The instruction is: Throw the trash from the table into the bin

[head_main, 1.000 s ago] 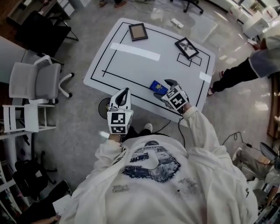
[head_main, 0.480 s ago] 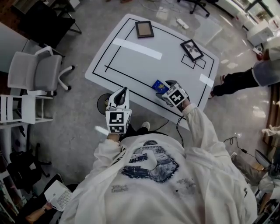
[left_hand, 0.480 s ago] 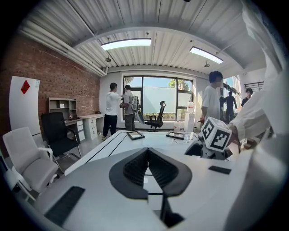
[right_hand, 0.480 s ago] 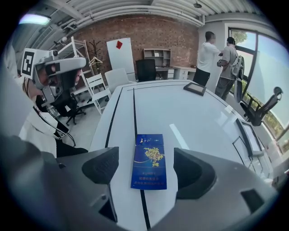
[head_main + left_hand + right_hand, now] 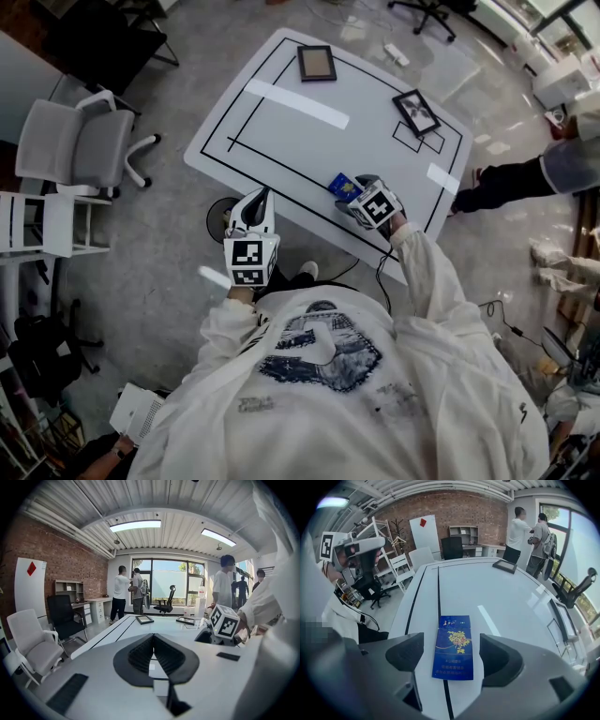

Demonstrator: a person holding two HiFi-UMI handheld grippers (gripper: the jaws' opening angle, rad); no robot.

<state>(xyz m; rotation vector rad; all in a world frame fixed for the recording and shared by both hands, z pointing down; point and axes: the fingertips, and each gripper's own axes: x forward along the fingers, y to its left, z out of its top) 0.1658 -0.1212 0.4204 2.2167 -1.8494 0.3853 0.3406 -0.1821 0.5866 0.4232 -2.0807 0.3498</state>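
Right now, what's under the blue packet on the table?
The blue packet lies flat on the white table, over a black line that shows beyond both ends. The stretch beneath is covered; nothing else under it can be seen.

In the head view the left gripper [image 5: 265,194] sits left of centre, pointing nearly level, its jaws closed together. The right gripper [image 5: 354,187], right of centre on a stretched white-sleeved arm [image 5: 424,274], tilts steeply down, jaws wide apart.

White long-sleeved sweatshirt [image 5: 422,375] (dark blue chest print), pale left gripper [image 5: 262,195], right gripper [image 5: 353,190], dark jaws
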